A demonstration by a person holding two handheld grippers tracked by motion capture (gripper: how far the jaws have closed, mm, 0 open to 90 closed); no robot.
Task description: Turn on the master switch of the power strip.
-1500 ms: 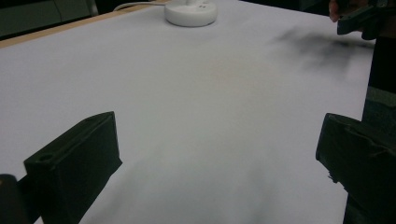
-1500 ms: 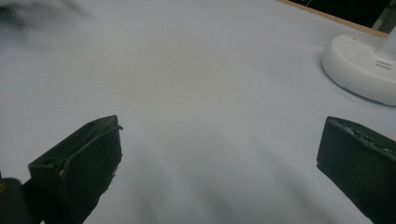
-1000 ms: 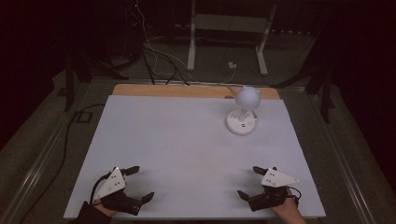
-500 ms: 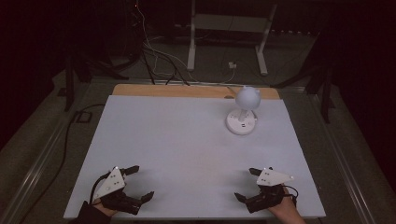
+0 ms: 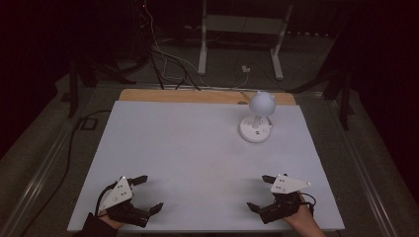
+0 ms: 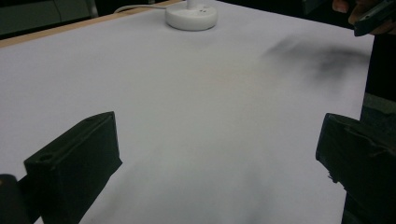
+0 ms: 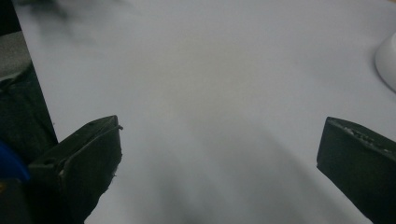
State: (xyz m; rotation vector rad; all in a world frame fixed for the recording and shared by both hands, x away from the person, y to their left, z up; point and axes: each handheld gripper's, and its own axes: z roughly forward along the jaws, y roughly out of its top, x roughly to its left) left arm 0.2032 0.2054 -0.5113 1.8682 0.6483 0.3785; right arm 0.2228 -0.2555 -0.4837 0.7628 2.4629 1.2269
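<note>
Two grippers: you hold the left gripper [image 5: 143, 195] at the near left corner of the table [image 5: 188, 148] and the right gripper [image 5: 262, 193] at the near right corner, well apart from each other.
Left gripper state: its jaws stand wide apart with nothing between them; in the left gripper view you see bare white table between the two black jaws.
Right gripper state: its jaws are spread wide too and hold nothing; the right gripper view shows bare white surface between them.
Lamp: the small white lamp [image 5: 257, 118], a round base with a ball-shaped head on a short stem, stands upright at the far right of the table, near the wooden far edge [image 5: 197, 96].
Lamp in the gripper views: its base [image 6: 191, 16] sits far ahead of your left gripper, and a sliver of the base [image 7: 387, 60] shows at the right edge of the right gripper view.
Cord: a white cord [image 6: 140, 7] runs off the far edge from the base.
Step in hand: by my reading, you are at the start, both tools resting and ready, the lamp untouched.
Next move: likely a reach from the right gripper forward to the lamp, since it is the nearer one; aim for the stem or base rim, keep the jaws wide until they straddle it, and mind the cord.
Risk: the ball head looks top-heavy, so a sideways nudge could tip it.
</note>
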